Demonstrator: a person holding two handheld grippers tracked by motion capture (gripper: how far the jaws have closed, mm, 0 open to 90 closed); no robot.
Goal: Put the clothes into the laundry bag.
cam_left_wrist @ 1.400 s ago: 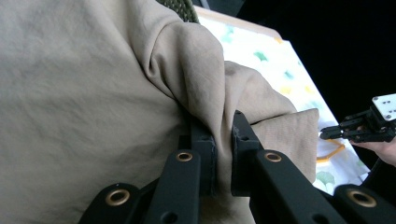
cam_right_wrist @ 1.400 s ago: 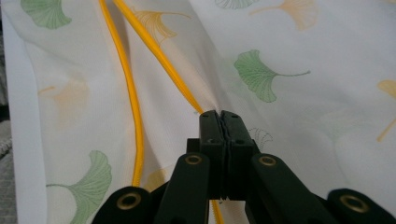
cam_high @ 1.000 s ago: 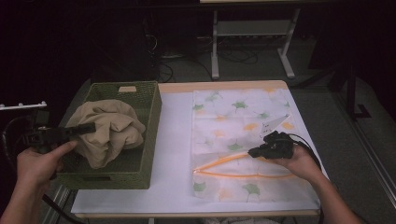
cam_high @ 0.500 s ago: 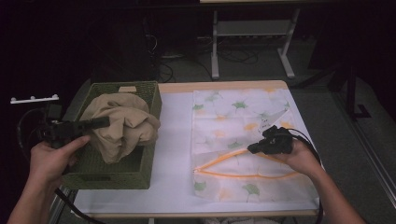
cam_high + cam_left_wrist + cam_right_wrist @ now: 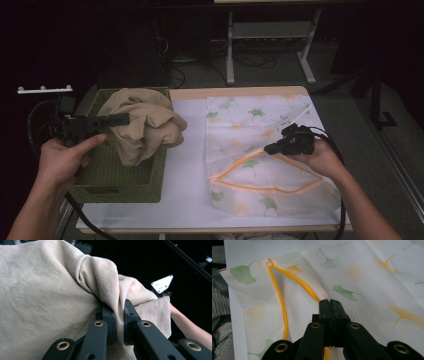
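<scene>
The high view looks forward and down over the table [image 5: 190, 150]. The left gripper view sits tight against the cloth [image 5: 50, 302], facing three o'clock. The right gripper view, close above the bag [image 5: 367, 277], faces nine o'clock. Both also appear from above.

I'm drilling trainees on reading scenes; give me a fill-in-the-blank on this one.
1. The left hand-held gripper is shut on the ____ cloth.
2. That cloth hangs over the ____ basket.
3. The right hand-held gripper pinches the mesh bag at its ____ zipper edge.

Missing words: beige; green; yellow
</scene>
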